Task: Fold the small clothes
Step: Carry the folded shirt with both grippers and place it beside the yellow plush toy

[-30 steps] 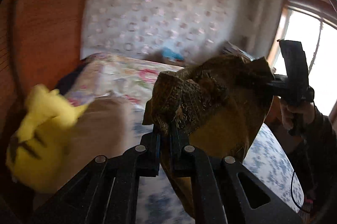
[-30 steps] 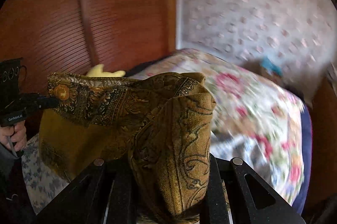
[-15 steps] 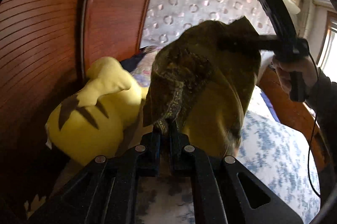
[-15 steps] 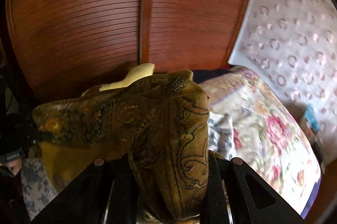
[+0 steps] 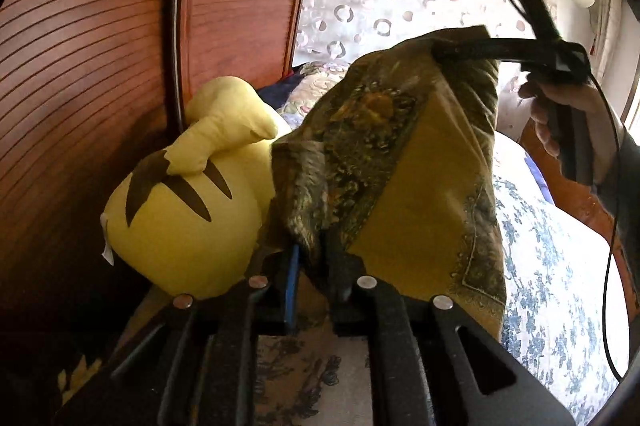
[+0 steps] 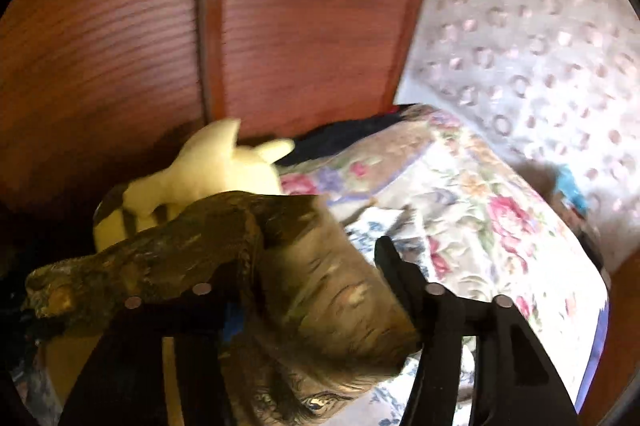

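The left wrist camera looks along its fingers, close behind a brown patterned cloth (image 5: 400, 154), toward a wooden headboard (image 5: 100, 46) and wallpapered wall. The right wrist camera faces the same headboard from nearer the cloth. Both views share a yellow plush toy (image 5: 188, 210).

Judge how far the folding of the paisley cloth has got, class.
Done: the cloth is lifted off the bed. In hand: the left hand-held gripper and right hand-held gripper each pinch part of it, though the right's jaws look apart in its own blurred view. Left: no neat fold shows; nothing is laid down.
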A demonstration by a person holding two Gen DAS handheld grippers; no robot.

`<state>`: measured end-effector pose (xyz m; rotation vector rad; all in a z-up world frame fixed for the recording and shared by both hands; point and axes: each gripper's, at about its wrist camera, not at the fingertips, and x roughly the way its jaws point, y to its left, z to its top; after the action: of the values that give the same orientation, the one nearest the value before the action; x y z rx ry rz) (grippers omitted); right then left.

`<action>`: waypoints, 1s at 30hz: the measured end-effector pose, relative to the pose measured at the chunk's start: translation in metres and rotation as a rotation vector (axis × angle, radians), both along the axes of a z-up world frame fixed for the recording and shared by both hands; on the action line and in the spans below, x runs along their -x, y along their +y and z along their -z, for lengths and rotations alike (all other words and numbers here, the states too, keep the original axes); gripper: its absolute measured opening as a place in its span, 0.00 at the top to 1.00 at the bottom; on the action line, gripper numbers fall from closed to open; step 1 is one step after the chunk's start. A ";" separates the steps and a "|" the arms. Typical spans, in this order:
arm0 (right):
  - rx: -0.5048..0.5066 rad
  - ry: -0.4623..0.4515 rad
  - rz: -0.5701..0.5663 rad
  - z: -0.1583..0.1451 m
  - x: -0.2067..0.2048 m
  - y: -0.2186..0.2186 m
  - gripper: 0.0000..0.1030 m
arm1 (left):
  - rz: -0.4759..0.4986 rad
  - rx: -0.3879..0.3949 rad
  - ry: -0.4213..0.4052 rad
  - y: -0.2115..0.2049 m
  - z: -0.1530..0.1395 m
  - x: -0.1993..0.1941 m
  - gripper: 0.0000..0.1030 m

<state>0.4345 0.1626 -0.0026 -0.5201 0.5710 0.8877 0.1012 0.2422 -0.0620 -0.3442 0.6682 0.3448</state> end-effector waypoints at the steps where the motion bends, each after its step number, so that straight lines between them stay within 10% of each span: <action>1: -0.030 -0.012 0.017 -0.001 0.001 -0.004 0.41 | 0.000 -0.005 0.003 -0.001 -0.001 0.001 0.87; 10: 0.008 0.029 0.015 -0.004 -0.005 0.022 0.30 | 0.013 -0.034 -0.004 -0.010 -0.010 0.010 0.87; 16: -0.021 0.046 0.038 -0.010 0.018 -0.023 0.30 | 0.048 -0.083 -0.051 -0.021 -0.034 0.021 0.54; 19: -0.062 0.040 0.052 -0.027 0.052 -0.064 0.30 | 0.099 -0.106 -0.062 -0.033 -0.044 0.022 0.20; 30: -0.213 0.009 0.162 -0.017 0.172 -0.197 0.30 | 0.219 -0.169 -0.126 -0.101 -0.074 0.027 0.19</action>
<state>0.2622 -0.0342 0.0148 -0.2728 0.5124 0.7863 0.0744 0.1414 0.0124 -0.1283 0.5429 0.1677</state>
